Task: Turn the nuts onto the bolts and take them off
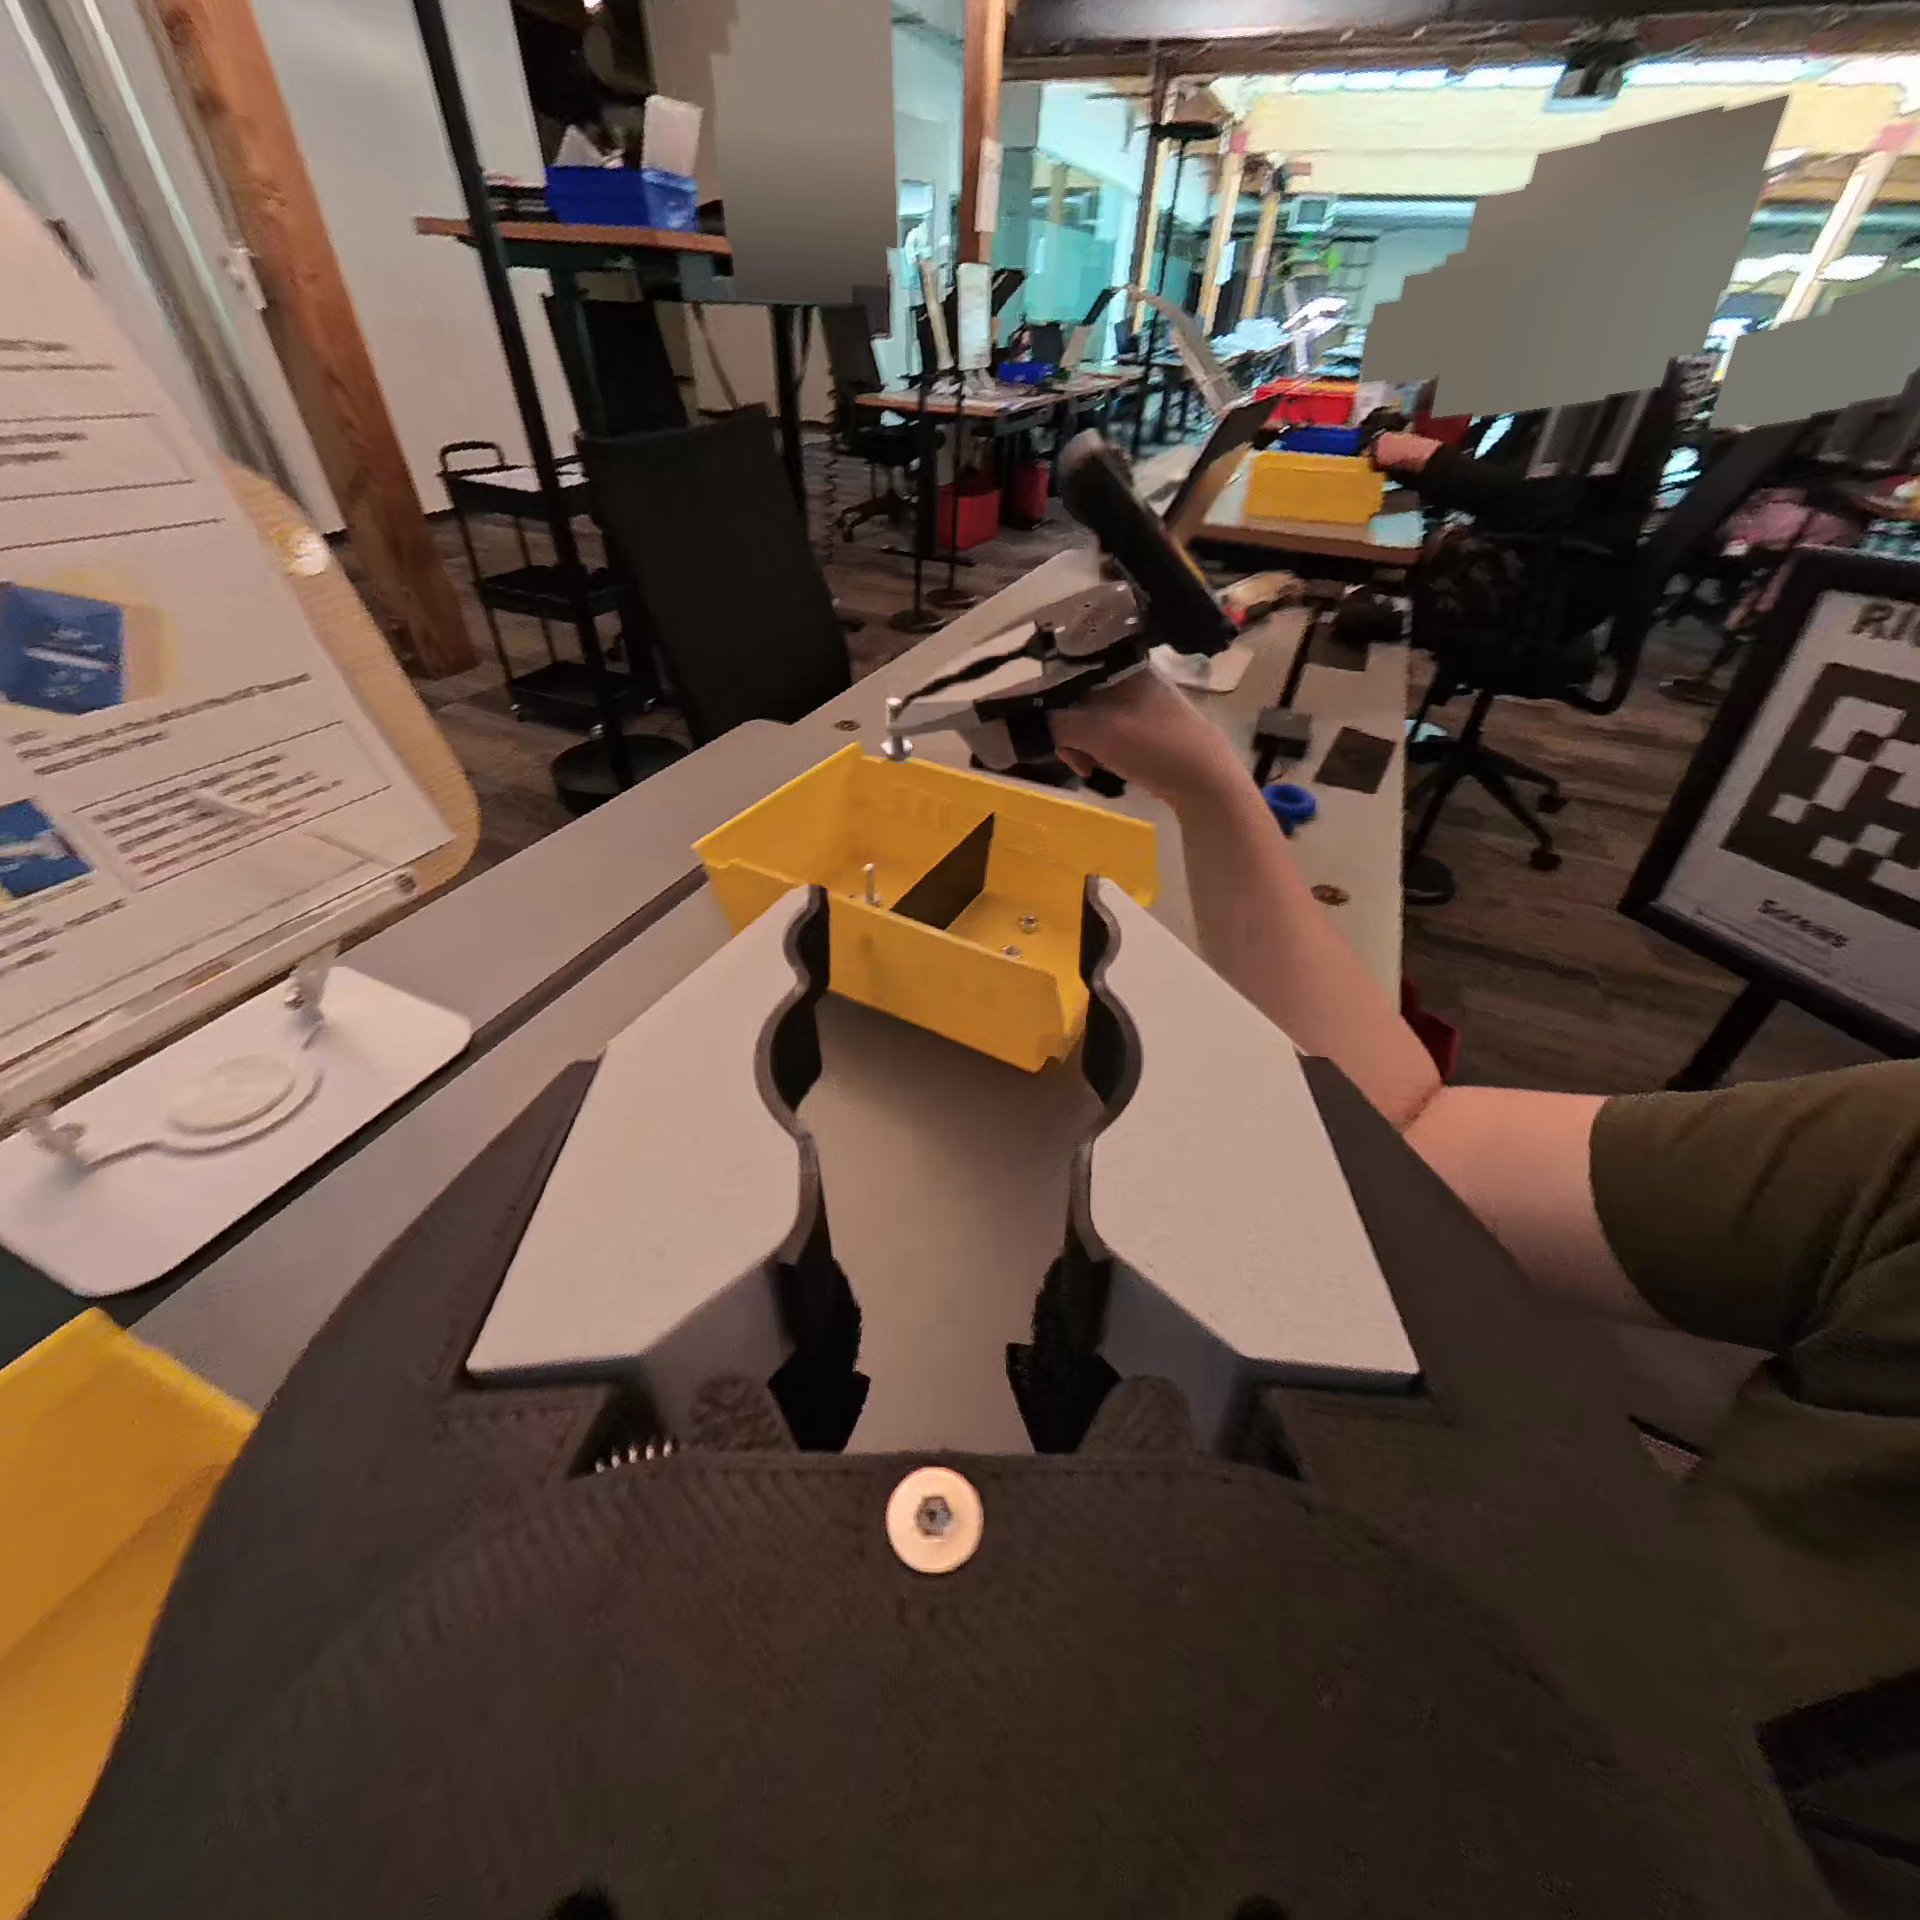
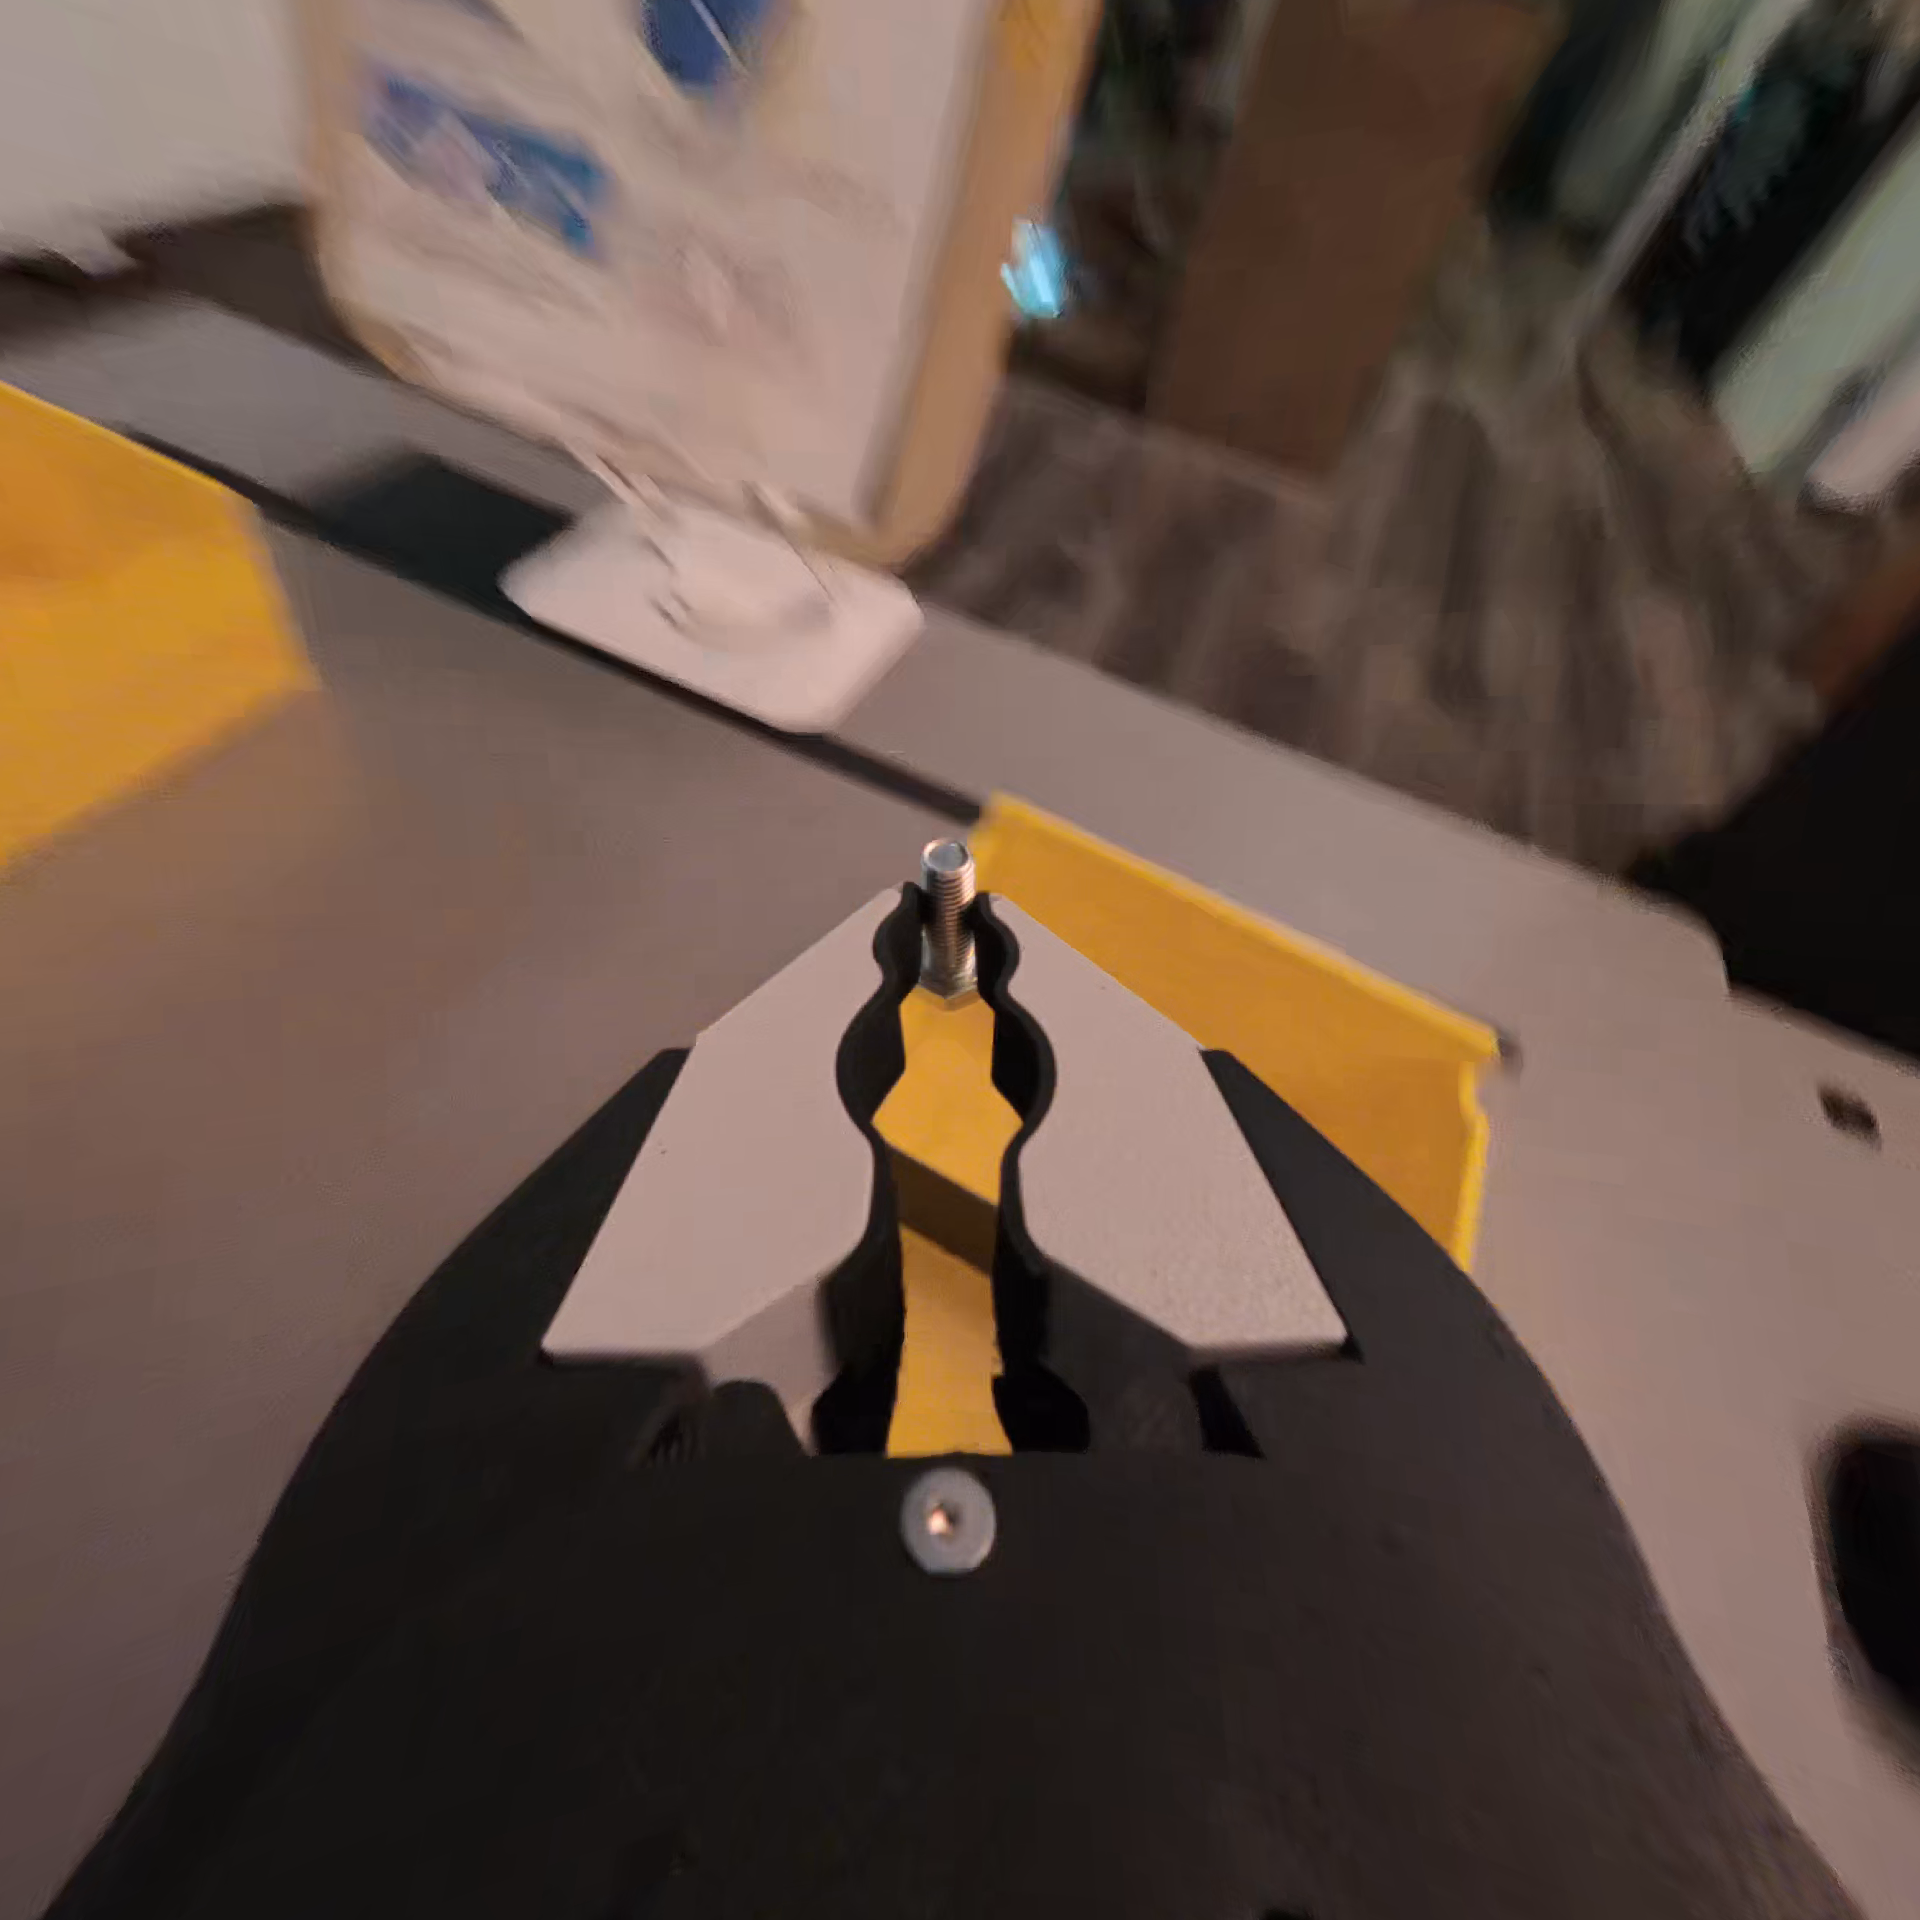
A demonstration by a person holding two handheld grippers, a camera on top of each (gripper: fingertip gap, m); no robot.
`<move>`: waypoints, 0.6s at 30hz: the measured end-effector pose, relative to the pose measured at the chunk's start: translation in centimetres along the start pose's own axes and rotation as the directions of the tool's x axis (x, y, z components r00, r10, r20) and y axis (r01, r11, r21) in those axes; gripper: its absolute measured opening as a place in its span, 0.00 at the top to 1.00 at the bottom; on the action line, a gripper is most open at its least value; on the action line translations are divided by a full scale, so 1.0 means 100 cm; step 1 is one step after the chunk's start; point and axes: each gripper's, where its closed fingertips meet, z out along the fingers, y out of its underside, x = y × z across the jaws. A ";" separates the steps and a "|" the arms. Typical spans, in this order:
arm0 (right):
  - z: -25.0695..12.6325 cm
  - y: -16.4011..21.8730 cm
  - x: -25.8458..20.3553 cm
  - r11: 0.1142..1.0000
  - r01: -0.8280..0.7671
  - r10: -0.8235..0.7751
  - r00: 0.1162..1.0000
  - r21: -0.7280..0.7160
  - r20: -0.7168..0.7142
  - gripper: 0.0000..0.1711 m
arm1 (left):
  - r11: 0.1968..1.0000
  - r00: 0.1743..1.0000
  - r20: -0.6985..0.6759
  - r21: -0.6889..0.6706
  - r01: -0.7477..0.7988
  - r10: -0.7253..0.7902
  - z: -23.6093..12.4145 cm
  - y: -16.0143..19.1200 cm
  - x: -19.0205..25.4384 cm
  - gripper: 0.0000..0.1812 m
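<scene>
A yellow bin (image 1: pixel 935 977) with a black divider (image 1: pixel 951 868) stands on the grey table. A bolt (image 1: pixel 869 883) stands upright in its left half and small nuts (image 1: pixel 1023 925) lie in its right half. My left gripper (image 1: pixel 951 935) is open and empty, just short of the bin's near wall. My right gripper (image 1: pixel 896 727), held in a hand, is shut on a bolt (image 1: pixel 896 734) above the bin's far left corner. In the right wrist view the gripper (image 2: pixel 945 914) pinches that bolt (image 2: pixel 945 920) at the tips, threaded end up, over the bin (image 2: pixel 1247 977).
A tilted instruction sheet in a clear stand (image 1: pixel 156 727) stands on a white base (image 1: pixel 229 1122) at the left. A second yellow bin (image 1: pixel 83 1507) sits at the near left corner. A framed marker sign (image 1: pixel 1829 810) stands to the right. Office desks and chairs lie behind. Tip to tip, the grippers are about 35 cm apart.
</scene>
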 end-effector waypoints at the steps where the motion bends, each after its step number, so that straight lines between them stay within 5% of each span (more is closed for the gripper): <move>1: 0.014 0.022 0.016 0.996 -0.028 0.025 0.999 -0.085 -0.033 0.95 | 1.000 1.000 0.020 -0.017 -0.002 0.002 -0.002 0.003 -0.004 0.74; 8: 0.082 0.116 0.039 0.902 -0.113 0.109 0.993 -0.417 -0.033 0.95 | 0.994 0.998 0.067 -0.105 0.009 -0.002 -0.004 0.018 -0.015 0.74; 18: 0.101 0.125 0.039 0.898 -0.158 0.161 0.986 -0.410 -0.027 0.95 | 0.989 0.992 0.125 -0.141 0.043 -0.025 -0.006 0.027 -0.034 0.75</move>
